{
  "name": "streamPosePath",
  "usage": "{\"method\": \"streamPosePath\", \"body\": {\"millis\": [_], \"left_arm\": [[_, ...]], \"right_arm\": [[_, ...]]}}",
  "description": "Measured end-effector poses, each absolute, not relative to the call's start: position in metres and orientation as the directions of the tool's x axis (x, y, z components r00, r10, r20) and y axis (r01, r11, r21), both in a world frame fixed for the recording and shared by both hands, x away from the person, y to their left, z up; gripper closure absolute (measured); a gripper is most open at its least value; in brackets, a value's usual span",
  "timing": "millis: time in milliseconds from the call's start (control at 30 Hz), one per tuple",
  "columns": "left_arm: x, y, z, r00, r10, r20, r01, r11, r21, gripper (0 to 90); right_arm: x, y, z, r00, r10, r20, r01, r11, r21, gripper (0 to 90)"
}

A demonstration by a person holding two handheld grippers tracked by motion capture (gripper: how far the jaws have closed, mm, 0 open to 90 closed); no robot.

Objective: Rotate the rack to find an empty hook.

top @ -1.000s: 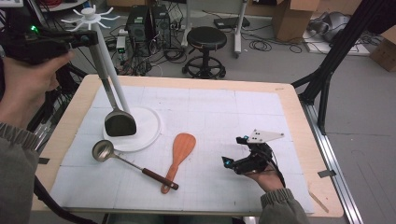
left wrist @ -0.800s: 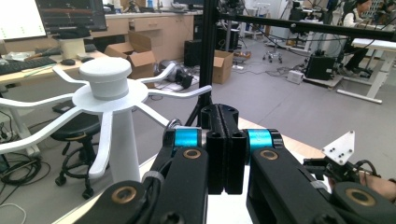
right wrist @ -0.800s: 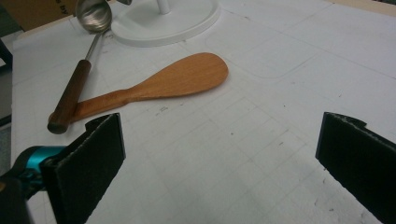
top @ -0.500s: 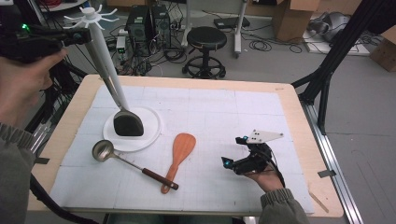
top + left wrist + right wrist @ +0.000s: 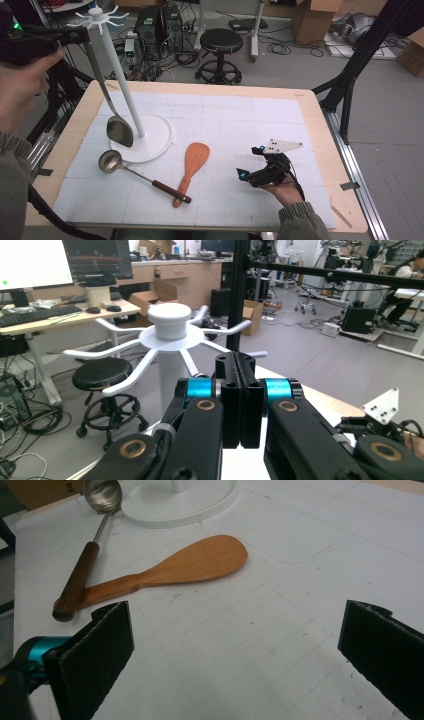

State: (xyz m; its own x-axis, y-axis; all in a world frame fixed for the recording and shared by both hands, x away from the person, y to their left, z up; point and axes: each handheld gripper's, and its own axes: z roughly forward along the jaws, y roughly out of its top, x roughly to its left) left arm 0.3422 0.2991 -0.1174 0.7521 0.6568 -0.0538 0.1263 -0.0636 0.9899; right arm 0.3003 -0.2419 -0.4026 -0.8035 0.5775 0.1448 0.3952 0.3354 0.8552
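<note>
A metal spatula (image 5: pixel 120 131) hangs upright by the top of its long handle from my left gripper (image 5: pixel 80 35), which is shut on it. It is beside the hooks at the top of the white rack (image 5: pixel 122 85). The blade dangles over the left rim of the rack's round base (image 5: pixel 155 137). In the left gripper view the jaws (image 5: pixel 240 400) are pressed together just before the rack's hooked top (image 5: pixel 170 327). My right gripper (image 5: pixel 260 172) rests open on the mat at the front right. Ahead of its jaws (image 5: pixel 235 615) lies a wooden spatula (image 5: pixel 200 562).
A steel ladle (image 5: pixel 112 161) with a dark handle lies on the white mat (image 5: pixel 240 120), its handle end crossing the wooden spatula (image 5: pixel 192 160). The wooden table edge (image 5: pixel 325 130) frames the mat. A stool (image 5: pixel 220 42) and cables stand beyond the table.
My left gripper has shifted slightly left with the metal spatula, and the blade has swung from over the middle of the base to its left rim. The right gripper has not moved.
</note>
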Motion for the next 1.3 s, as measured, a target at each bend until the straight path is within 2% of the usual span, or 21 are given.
{"method": "streamPosePath", "body": {"millis": [433,1300], "left_arm": [[0.336,0.296,-0.116,0.781,0.622,-0.048,0.120,-0.075,0.990,89.7],[0.343,0.310,-0.120,0.747,0.662,-0.063,0.161,-0.087,0.983,89.7]], "right_arm": [[0.299,-0.241,-0.403,-0.803,0.577,0.147,0.398,0.337,0.853,0.2],[0.299,-0.240,-0.403,-0.806,0.574,0.142,0.395,0.344,0.852,0.2]]}}
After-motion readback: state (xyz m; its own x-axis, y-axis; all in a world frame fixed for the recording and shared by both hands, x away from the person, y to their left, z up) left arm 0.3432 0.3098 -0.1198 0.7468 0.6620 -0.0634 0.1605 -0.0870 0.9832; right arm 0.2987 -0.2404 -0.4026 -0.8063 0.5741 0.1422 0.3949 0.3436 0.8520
